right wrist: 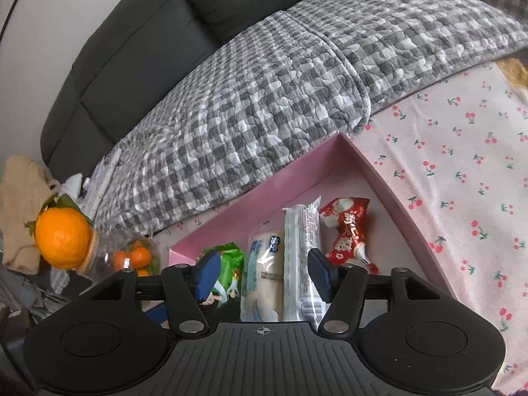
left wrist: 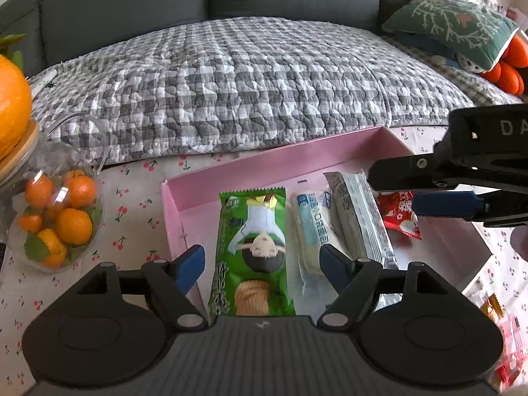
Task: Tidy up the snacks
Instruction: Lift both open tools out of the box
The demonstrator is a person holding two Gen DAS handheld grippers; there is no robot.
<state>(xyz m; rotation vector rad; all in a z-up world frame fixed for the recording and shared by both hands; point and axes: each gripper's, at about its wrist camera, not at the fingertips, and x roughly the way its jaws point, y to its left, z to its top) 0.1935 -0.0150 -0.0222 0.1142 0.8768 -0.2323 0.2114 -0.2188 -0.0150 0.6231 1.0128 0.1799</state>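
Four snack packets counted in pink tray [left wrist: 211, 178] on cherry-print surface [left wrist: 132, 211]: green wafer packet [left wrist: 252, 247] leftmost, blue-white packet [left wrist: 310, 231] next, silver-white packet [left wrist: 359, 217] beside it, red packet [left wrist: 401, 214] rightmost. One clear jar [left wrist: 56, 217] of small oranges left of tray; at least six oranges countable, rest blurred by glare. One large orange [left wrist: 11, 112] on jar lid, cut off at frame edge. Left gripper [left wrist: 262, 265] above near end of tray, fingers spread, nothing between. Right gripper [right wrist: 262, 272] over the two middle packets, fingers spread, empty. Red packet half hidden by right gripper in left view. More packets at near right edge, too blurred to identify.
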